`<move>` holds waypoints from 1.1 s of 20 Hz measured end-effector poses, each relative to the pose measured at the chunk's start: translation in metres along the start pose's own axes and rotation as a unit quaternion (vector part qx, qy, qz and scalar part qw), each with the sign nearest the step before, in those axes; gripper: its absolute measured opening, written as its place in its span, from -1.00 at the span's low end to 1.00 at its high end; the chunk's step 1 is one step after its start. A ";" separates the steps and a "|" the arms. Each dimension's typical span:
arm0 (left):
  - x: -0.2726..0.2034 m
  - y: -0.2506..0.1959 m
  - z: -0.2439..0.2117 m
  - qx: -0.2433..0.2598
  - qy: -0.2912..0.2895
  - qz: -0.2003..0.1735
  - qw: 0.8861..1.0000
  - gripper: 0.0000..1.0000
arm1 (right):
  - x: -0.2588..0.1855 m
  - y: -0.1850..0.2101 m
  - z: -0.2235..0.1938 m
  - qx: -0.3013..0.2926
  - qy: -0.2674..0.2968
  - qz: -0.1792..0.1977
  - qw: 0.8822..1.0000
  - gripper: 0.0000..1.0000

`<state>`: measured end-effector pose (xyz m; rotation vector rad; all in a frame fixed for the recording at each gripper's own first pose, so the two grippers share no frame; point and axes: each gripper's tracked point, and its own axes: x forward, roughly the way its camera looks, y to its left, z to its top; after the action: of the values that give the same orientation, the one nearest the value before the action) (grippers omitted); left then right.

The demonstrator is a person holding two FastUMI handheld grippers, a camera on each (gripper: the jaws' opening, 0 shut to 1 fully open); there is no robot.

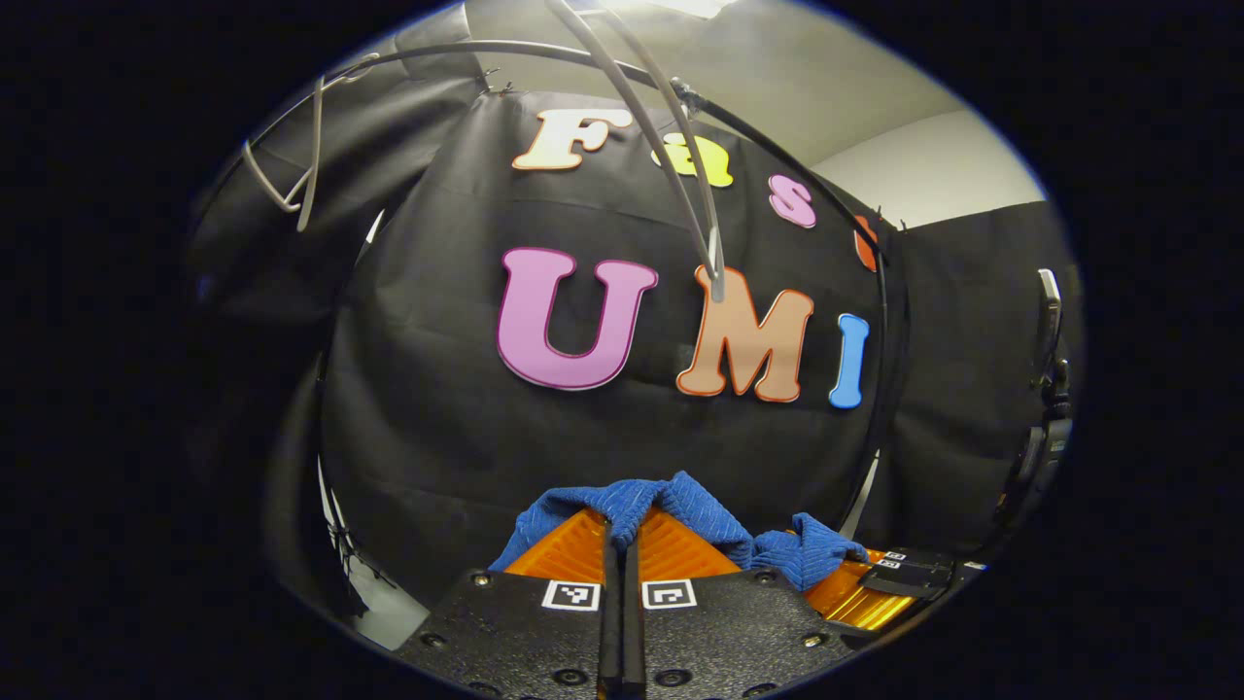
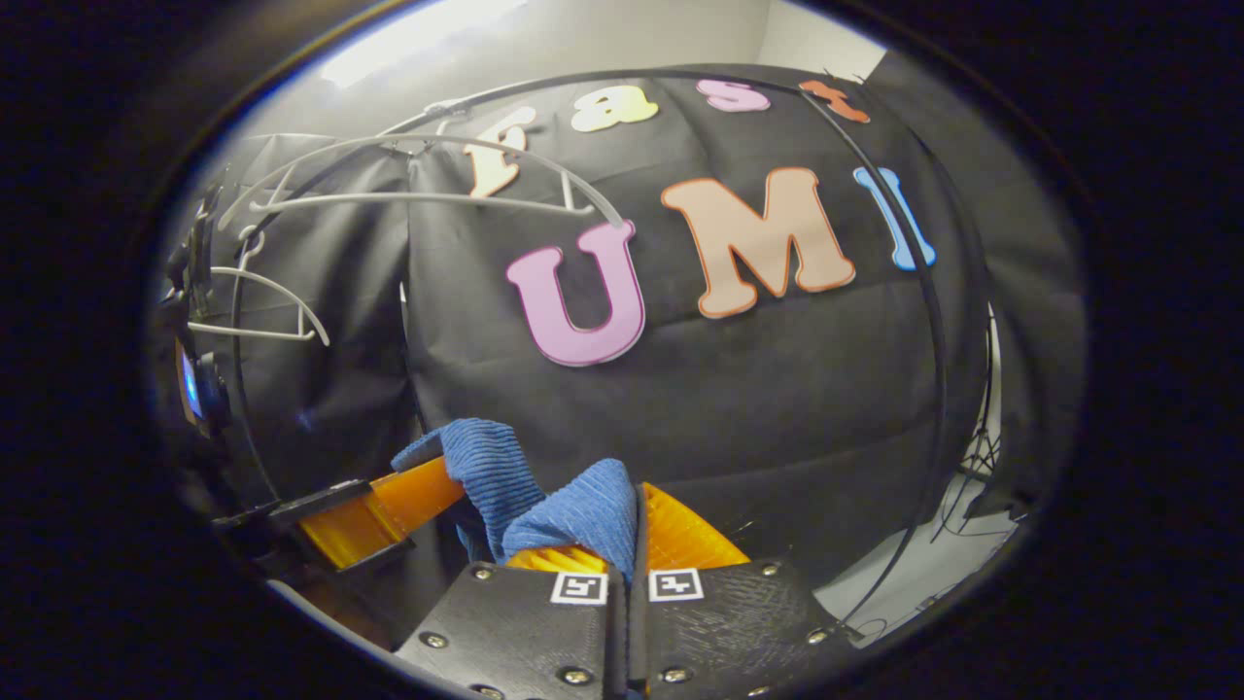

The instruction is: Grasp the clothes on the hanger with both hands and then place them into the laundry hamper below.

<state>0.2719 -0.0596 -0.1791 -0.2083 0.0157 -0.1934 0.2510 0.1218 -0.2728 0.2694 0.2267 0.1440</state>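
The blue ribbed cloth is bunched between the two tools, held up in front of the black booth wall. In the left gripper view it drapes over the tips of the left tool, whose fingers are pressed together on a fold of it, and it trails to the right onto the right tool, seen farther off at the lower right. In the right gripper view the cloth rises just above the right tool, whose fingers are closed on its edge, and a second fold runs left to the left tool, which sits at the lower left. A white hanger hangs bare from the curved black rail above, with another white hanger lower at the left. In the left gripper view a grey hanger arm slants down from the top, well above the cloth.
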 end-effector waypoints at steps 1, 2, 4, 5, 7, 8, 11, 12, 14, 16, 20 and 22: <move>0.003 0.001 -0.012 0.001 0.011 0.002 1.000 -0.96 | 0.003 -0.005 -0.012 0.001 0.010 -0.005 1.000 -0.97; 0.004 0.004 -0.023 0.002 0.021 0.005 1.000 -0.96 | 0.006 -0.011 -0.024 -0.004 0.018 -0.011 1.000 -0.97; -0.001 0.005 -0.044 0.005 0.038 0.000 0.999 -0.96 | 0.008 -0.020 -0.044 -0.029 0.035 -0.027 0.999 -0.96; -0.002 0.007 -0.054 0.011 0.044 0.001 0.999 -0.96 | 0.010 -0.023 -0.056 -0.043 0.044 -0.032 0.998 -0.97; 0.001 0.012 -0.074 0.023 0.063 0.006 0.998 -0.97 | 0.014 -0.023 -0.076 -0.064 0.064 -0.037 0.995 -0.97; -0.001 0.014 -0.086 0.027 0.074 0.008 0.997 -0.96 | 0.017 -0.027 -0.086 -0.075 0.075 -0.043 0.993 -0.97; -0.007 0.019 -0.104 0.003 0.089 0.009 0.996 -0.96 | 0.014 -0.046 -0.121 -0.056 0.096 -0.064 0.992 -0.96; -0.010 0.019 -0.113 0.004 0.093 0.008 0.996 -0.97 | 0.012 -0.057 -0.131 -0.053 0.111 -0.072 0.990 -0.96; -0.009 0.035 -0.132 0.026 0.106 0.021 0.994 -0.96 | 0.006 -0.068 -0.151 -0.059 0.134 -0.082 0.986 -0.97; -0.011 0.042 -0.165 0.038 0.143 0.020 0.989 -0.96 | 0.003 -0.076 -0.165 -0.068 0.152 -0.089 0.982 -0.97; -0.016 0.055 -0.226 0.054 0.209 0.020 0.976 -0.96 | 0.000 -0.083 -0.201 -0.095 0.196 -0.096 0.971 -0.96; -0.019 0.071 -0.254 0.055 0.248 0.036 0.966 -0.96 | -0.001 -0.087 -0.220 -0.093 0.221 -0.102 0.966 -0.94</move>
<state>0.2575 -0.0393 -0.4424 -0.0434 0.5095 -0.1693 0.2068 0.0924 -0.5030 0.0224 0.6782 0.0193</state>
